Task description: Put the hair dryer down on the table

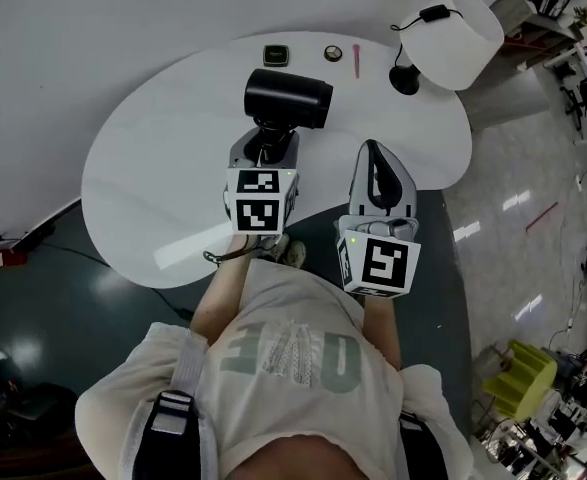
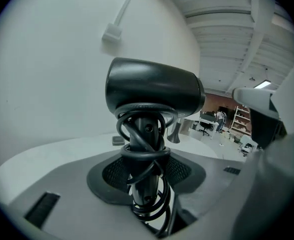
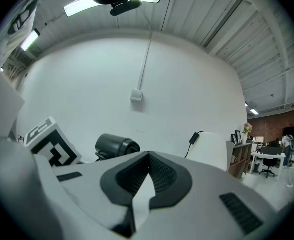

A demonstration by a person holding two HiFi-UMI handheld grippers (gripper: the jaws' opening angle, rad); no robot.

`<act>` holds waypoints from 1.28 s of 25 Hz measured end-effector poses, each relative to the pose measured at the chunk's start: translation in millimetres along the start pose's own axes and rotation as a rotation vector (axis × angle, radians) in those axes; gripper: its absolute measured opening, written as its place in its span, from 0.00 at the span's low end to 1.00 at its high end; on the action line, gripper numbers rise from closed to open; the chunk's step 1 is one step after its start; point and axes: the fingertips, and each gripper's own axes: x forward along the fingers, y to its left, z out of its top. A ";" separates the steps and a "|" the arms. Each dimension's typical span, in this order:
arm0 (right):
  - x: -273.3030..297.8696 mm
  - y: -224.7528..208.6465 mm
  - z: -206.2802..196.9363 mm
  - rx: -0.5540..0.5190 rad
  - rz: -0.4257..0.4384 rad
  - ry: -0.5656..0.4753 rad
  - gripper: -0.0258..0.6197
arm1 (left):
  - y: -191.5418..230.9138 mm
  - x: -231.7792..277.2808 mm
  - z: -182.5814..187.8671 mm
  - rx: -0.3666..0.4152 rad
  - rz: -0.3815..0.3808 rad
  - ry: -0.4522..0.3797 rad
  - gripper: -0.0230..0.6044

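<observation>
Left gripper view shows the left gripper [image 2: 145, 159] with its 2 jaws clamped on the cord-wrapped handle of the black hair dryer [image 2: 152, 86], which is held upright. The right gripper [image 3: 148, 156] has its jaws pressed together on nothing. From the head view, the dryer is over the white table [image 1: 143, 168], just left of the right gripper.

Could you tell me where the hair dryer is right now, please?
In the head view, the hair dryer is held by its handle in the left gripper, over the white table, left of the lamp.
</observation>
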 end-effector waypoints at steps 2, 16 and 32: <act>1.7 7.2 -5.3 0.015 0.019 0.019 0.04 | 3.8 11.6 -20.3 -0.023 -0.004 0.061 0.33; 10.7 55.4 -38.9 0.009 0.145 0.127 0.04 | 16.7 54.8 -152.7 -0.008 -0.019 0.540 0.33; 10.2 62.0 -58.1 0.023 0.158 0.178 0.04 | 18.3 65.1 -184.1 -0.068 -0.032 0.621 0.35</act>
